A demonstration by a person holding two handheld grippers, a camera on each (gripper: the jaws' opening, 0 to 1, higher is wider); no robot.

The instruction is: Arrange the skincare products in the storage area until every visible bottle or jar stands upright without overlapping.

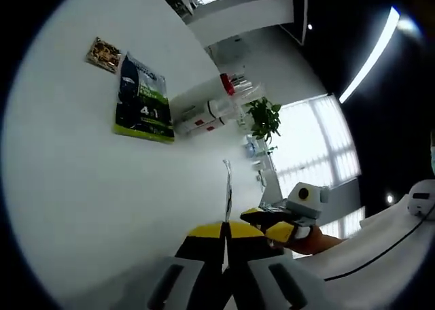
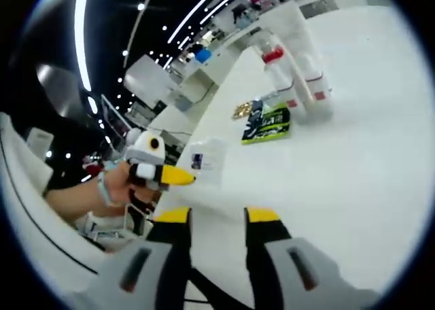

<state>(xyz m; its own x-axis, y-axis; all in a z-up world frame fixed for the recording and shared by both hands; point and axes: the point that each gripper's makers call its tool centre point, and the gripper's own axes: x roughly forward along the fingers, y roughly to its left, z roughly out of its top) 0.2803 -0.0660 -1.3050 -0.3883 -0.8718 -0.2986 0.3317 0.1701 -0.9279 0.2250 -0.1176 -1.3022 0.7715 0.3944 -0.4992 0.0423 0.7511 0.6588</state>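
We see the left gripper (image 1: 226, 230) low over the white bench (image 1: 81, 187), its yellow-tipped fingers (image 1: 204, 230) pressed together with nothing between them. Just to its right the right gripper (image 1: 275, 227) comes into the left gripper view, held in a person's hand (image 1: 314, 240).

Far up the bench lie the skincare products: white bottles (image 1: 204, 106) on their sides, close together (one with a red cap (image 1: 227, 84)), beside a flat dark blue and green packet (image 1: 141, 99). A small brown sachet (image 1: 103, 54) lies just beyond the packet. A potted plant (image 1: 264, 117) stands past the bottles.

In the right gripper view the right gripper (image 2: 215, 216) has its fingers (image 2: 262, 216) apart, empty, over the bench (image 2: 353, 174). The left gripper (image 2: 170, 177) enters from the left, held in a hand (image 2: 117, 187). The bottles (image 2: 299, 72) and the packet (image 2: 268, 124) sit well ahead, the sachet (image 2: 242, 109) touching the packet's far side.
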